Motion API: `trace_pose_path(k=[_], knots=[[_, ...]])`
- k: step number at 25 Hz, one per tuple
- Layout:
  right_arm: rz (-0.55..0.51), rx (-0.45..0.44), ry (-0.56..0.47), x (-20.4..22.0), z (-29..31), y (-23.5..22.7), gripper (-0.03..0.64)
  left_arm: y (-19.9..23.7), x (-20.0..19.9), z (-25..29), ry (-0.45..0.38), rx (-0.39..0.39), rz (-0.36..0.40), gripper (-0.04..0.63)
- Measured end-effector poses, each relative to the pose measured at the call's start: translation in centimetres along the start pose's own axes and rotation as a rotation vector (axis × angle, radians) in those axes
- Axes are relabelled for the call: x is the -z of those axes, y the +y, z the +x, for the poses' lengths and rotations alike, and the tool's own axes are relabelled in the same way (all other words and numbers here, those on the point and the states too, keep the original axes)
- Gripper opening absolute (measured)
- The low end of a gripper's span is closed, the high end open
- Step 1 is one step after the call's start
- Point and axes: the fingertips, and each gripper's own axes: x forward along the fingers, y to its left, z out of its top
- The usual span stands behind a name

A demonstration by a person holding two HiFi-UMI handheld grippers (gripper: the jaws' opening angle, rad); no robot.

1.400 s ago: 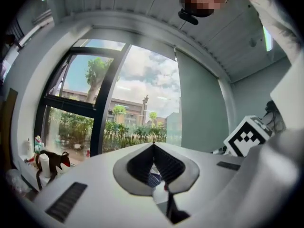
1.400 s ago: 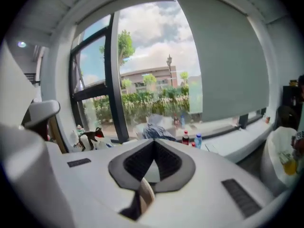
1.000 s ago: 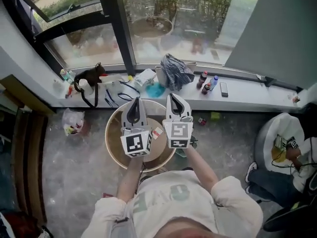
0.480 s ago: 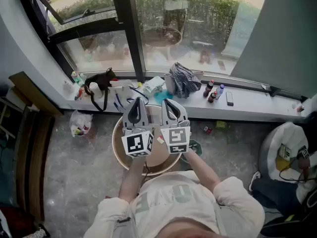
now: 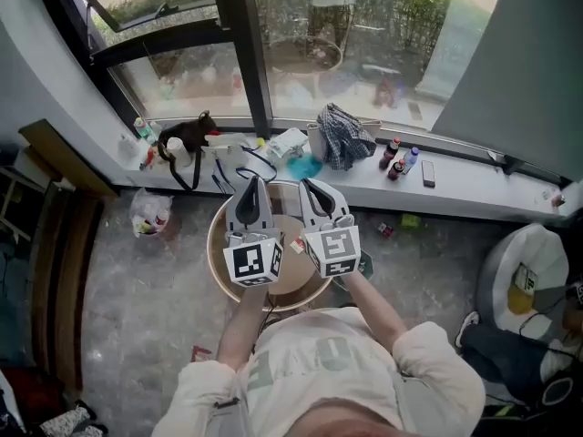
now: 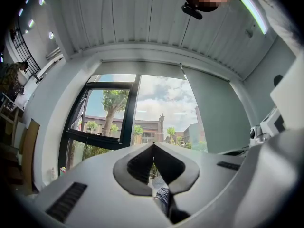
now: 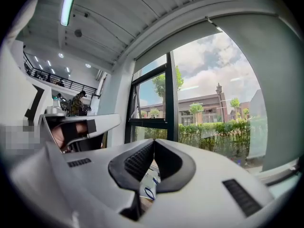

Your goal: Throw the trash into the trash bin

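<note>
Beyond the person's outstretched arms, a tall dark-framed window (image 5: 246,53) fills the far wall, and a long pale sill (image 5: 474,194) runs beneath it. Grey mottled floor (image 5: 137,308) spreads below. On the right of it sits a bulging white sack (image 5: 510,271).

At the centre stands a round, pale-rimmed table (image 5: 214,253), just in front of the sill. The person's two hands hold the grippers side by side over it. The left gripper (image 5: 252,182) has its jaws pressed together at the tips, with nothing between them. The right gripper (image 5: 306,185) is likewise closed and empty, and its marker cube is tilted slightly outward.

On the sill lie a crumpled checked cloth (image 5: 344,135) and a dark strapped bag (image 5: 185,137). Two small bottles (image 5: 399,160) and a flat black phone (image 5: 428,173) lie there too.

For trash, a thin plastic bag (image 5: 148,217) holding litter sits on the floor at the left, below the sill and well apart from both grippers. A small white-and-red scrap (image 5: 295,244) lies on the tabletop between the two marker cubes. Which object serves as the bin cannot be told.
</note>
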Motion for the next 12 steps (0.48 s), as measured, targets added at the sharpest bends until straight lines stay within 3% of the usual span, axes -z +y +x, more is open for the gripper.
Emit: trace_pose_path(k=[4,8,10,12], knots=[[0.035,-0.045,0.049,1.9,1.5,0.0,0.014,1.4,0.9,-0.1,0.004,-0.008,0.003,0.011],[-0.015,-0.115,0.09,4.1,3.0,-0.8,0.024,2.1,3.1,0.2,0.063,-0.018,0.003,0.011],[-0.007,-0.179,0.121,5.8,3.7,-1.0,0.144,2.6,4.8,0.0,0.105,-0.034,-0.011,0.011],[-0.005,-0.224,0.153,8.1,4.7,-1.0,0.215,3.2,6.6,-0.4,0.139,-0.054,-0.026,0.011]])
